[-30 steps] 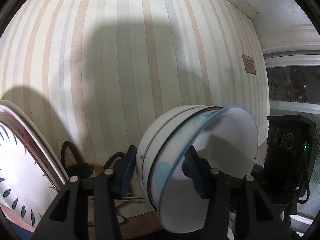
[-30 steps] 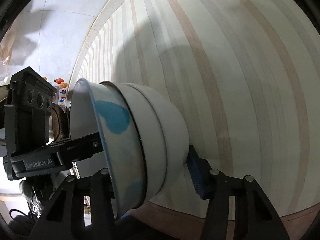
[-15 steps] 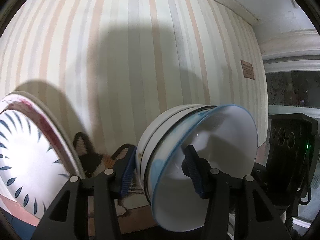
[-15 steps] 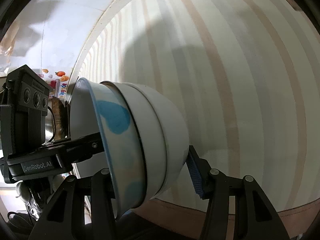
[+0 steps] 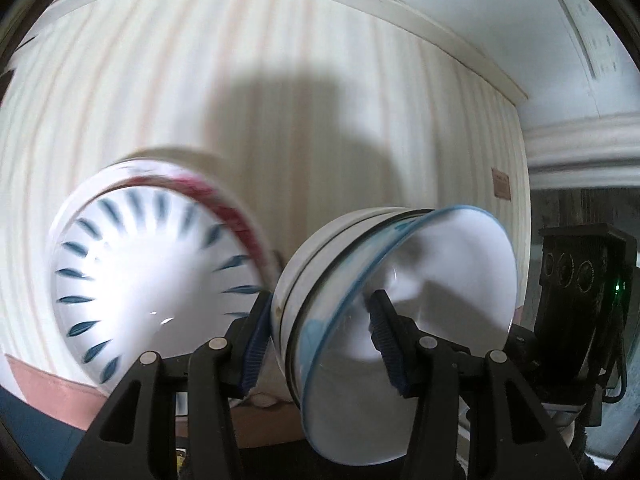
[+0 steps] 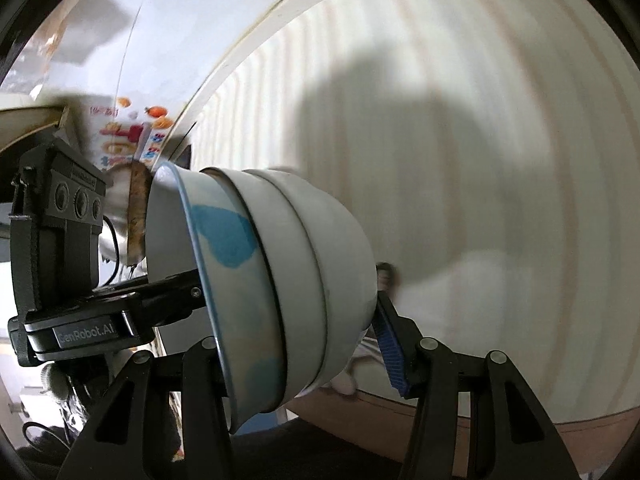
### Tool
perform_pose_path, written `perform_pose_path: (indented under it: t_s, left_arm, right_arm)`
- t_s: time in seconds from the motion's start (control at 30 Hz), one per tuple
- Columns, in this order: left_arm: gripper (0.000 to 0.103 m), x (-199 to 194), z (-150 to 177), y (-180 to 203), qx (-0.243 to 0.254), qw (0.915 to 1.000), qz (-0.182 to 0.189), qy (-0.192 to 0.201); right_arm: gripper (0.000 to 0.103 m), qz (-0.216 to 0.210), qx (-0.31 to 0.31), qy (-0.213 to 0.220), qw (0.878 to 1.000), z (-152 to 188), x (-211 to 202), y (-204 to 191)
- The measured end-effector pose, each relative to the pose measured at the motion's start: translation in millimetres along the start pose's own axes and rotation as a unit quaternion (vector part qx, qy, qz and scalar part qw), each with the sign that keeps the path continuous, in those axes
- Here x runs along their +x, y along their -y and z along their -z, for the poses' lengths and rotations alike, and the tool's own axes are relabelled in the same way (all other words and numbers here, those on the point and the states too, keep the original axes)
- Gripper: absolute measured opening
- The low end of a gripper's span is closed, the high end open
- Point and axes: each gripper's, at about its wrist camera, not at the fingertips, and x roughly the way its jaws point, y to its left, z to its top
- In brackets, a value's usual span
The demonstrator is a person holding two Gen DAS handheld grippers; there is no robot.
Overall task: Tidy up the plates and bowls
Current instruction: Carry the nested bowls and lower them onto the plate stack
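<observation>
While both tools share one load, the stack of nested bowls hangs on its side in front of the striped wall; the left gripper is clamped across the stack, one blue pad against the outermost bowl's base and the other inside the blue-rimmed innermost bowl; the right gripper clamps the same stack from the opposite side, its right pad against the base, its left finger hidden inside the bowl; to the left, near the wall, a leaf-patterned plate stands tilted on edge, blurred.
</observation>
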Motion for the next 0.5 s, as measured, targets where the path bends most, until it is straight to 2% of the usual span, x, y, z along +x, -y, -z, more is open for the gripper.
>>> perform_pose_path:
  t_s: [0.33, 0.5]
  left_arm:
    - [0.046, -29.0, 14.4, -77.0, -0.062, 0.9976, 0.006, 0.03]
    - [0.046, -29.1, 19.4, -104.8, -0.091, 0.9952, 0.007, 0.034]
  right_arm:
    - [0.055, -0.008, -0.056, -0.047, 0.997, -1.6, 61.1, -74.3]
    - [0.055, -0.007, -0.075, -0.07, 0.995, -4.1, 90.9, -93.2]
